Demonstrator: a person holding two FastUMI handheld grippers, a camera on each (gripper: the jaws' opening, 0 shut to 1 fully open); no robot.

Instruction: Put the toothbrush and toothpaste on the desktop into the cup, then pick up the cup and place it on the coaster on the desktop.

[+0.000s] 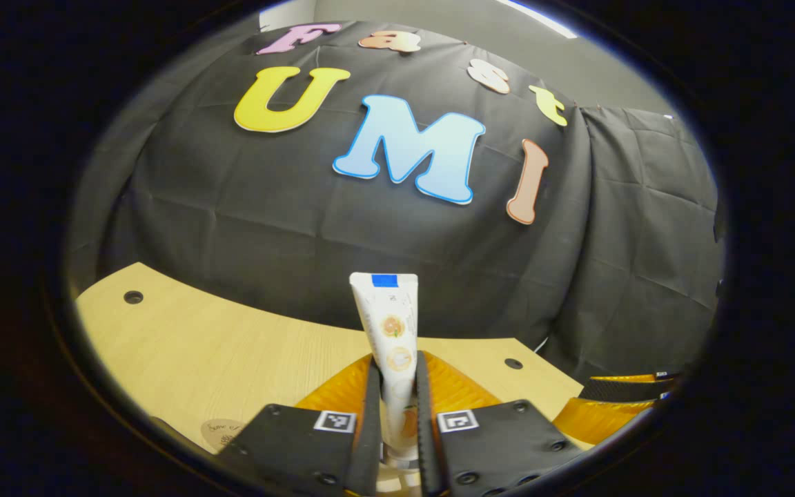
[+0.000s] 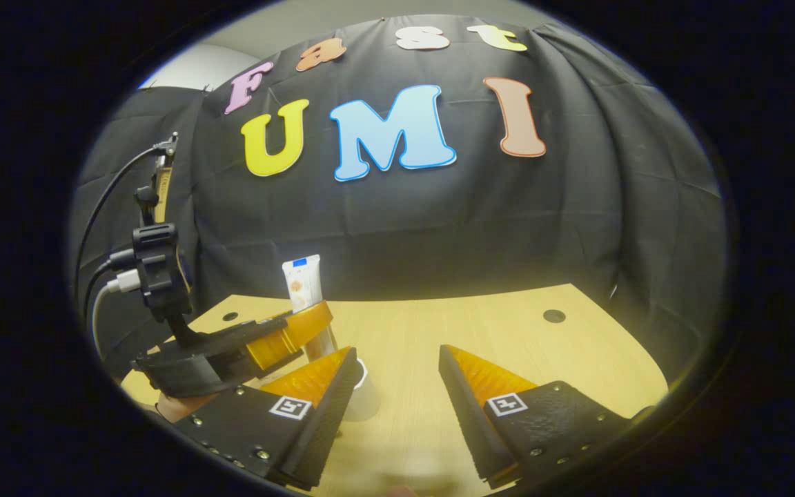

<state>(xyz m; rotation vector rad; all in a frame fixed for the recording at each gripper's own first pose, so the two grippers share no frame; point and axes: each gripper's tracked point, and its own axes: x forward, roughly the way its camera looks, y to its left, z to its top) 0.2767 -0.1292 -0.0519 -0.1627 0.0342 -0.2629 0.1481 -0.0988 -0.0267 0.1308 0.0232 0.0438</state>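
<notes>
Toothpaste [image 1: 392, 331]: upright, clamped between left gripper [image 1: 397, 414] fingers, poised above cup [image 2: 361, 400] on desk [image 2: 577, 359]; right gripper [image 2: 397, 376] wide open, empty, near cup; lower tube straight into the mouth before releasing.

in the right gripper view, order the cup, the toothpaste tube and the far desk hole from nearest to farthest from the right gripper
1. cup, just beside its left finger
2. toothpaste tube, behind the cup, held upright in the left gripper
3. desk hole, far right, near the cloth

Wooden desktop [image 2: 577, 359] (cup [image 2: 363, 397], coaster [image 1: 221, 433])
</notes>
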